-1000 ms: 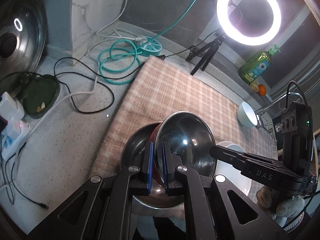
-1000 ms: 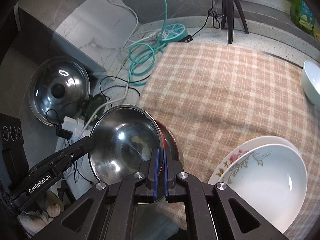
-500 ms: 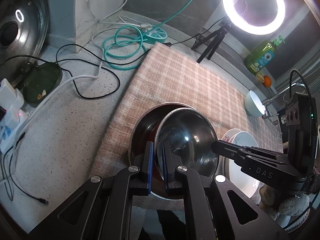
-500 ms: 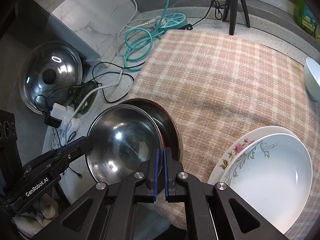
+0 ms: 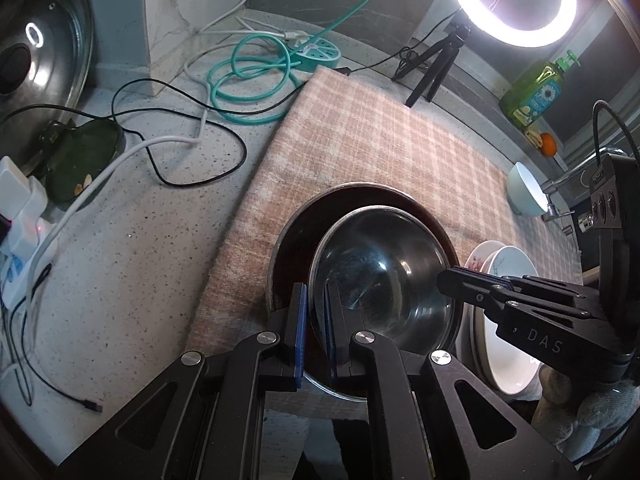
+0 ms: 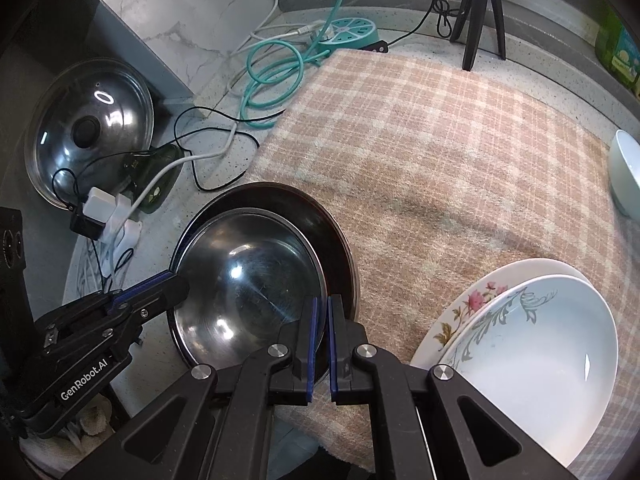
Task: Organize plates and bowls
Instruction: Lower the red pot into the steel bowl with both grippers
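- Both grippers pinch 1 steel bowl (image 5: 380,280) by its rim: the left gripper (image 5: 316,336) clamps the near-left edge, the right gripper (image 6: 320,340) the opposite edge, each with its blue pads closed narrow on the thin metal.
- The bowl sits inside a wider, darker dish (image 6: 320,232) at the near-left corner of the plaid mat (image 6: 440,140), off-centre toward the near side.
- It seems to rest in the dish, though contact underneath is hidden.
- Step in hand, as I judge it: nesting the bowl into the dish.
- To do it well, keep both grips level with each other so the rim stays flat. Centre the bowl before letting go, then open the 2 grippers together so neither side tips or slides.
- Lift the fingers straight up off the rim; dragging sideways could skate steel on steel.
- The bowl is round, so it has no long axis. Its mouth faces up, tilted slightly if at all.
- Nearby, 2 white plates (image 6: 540,340) are stacked to the right, well clear, and a small pale bowl (image 6: 624,176) lies at the mat's far edge.
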The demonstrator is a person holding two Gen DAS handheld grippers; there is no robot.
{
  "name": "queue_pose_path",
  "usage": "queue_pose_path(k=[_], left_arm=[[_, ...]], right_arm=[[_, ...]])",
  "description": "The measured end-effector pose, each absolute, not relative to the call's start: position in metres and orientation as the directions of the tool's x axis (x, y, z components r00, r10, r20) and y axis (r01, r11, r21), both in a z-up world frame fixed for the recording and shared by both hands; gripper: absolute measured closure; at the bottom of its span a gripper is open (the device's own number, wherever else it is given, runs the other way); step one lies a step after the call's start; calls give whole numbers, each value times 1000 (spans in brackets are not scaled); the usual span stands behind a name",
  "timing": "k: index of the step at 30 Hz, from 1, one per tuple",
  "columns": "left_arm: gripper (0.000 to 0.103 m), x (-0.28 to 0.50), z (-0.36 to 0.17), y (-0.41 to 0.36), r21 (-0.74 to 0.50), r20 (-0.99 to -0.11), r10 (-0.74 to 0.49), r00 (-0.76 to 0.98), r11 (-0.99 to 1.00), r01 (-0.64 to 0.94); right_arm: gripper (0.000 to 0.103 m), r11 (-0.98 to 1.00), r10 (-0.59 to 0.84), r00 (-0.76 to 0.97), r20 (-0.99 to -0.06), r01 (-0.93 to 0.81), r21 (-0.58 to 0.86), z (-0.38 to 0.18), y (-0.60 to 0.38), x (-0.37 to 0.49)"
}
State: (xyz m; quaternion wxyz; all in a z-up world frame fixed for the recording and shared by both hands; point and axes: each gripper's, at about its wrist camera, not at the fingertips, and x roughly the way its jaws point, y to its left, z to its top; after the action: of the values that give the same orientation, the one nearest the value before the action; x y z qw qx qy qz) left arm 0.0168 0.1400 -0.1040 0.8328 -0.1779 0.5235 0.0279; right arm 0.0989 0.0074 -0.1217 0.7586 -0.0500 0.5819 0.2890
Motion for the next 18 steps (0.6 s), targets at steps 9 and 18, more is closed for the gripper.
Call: queue_pose_path(k=[9, 18], left_arm=[[96, 19, -108, 139, -241, -888, -115, 445, 941, -237], [96, 22, -109, 136, -216, -892, -95, 442, 949, -230]], right_arm=[[98, 828, 350, 163, -923, -516, 222, -125, 15, 100], [97, 830, 339, 166, -926, -516, 211, -127, 17, 101]])
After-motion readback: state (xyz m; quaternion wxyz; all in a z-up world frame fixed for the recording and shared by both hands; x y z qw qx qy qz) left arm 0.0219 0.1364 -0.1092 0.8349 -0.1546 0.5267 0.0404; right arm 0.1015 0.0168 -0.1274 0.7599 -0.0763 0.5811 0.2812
